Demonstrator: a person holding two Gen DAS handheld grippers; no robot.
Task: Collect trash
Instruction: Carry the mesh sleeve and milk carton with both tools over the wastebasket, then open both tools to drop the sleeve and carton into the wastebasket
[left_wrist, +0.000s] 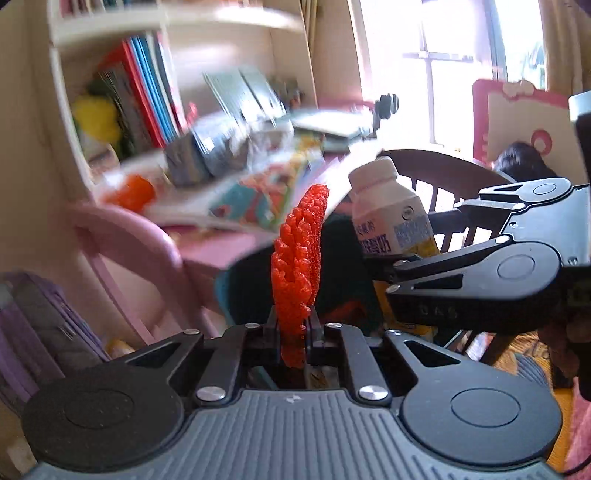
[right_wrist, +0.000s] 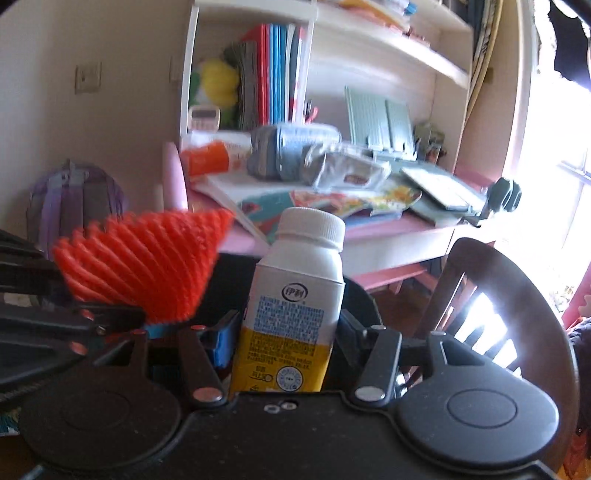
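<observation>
My left gripper (left_wrist: 293, 325) is shut on an orange foam fruit net (left_wrist: 300, 254), which stands up between its jaws; the net also shows in the right wrist view (right_wrist: 147, 266) at the left. My right gripper (right_wrist: 288, 325) is shut on a white milk bottle with a blue and yellow label (right_wrist: 295, 306), held upright. In the left wrist view the bottle (left_wrist: 388, 218) and the right gripper (left_wrist: 384, 269) are just right of the net. A dark bin with a blue rim (left_wrist: 251, 291) lies below and behind both held items.
A pink desk (right_wrist: 388, 229) behind carries books, a grey pouch (right_wrist: 291, 151), an orange-white pack (right_wrist: 214, 155) and a plastic bag. A bookshelf (right_wrist: 266, 74) rises above it. A dark wooden chair (right_wrist: 491, 295) stands right, a purple backpack (right_wrist: 70, 199) left, a bright window far right.
</observation>
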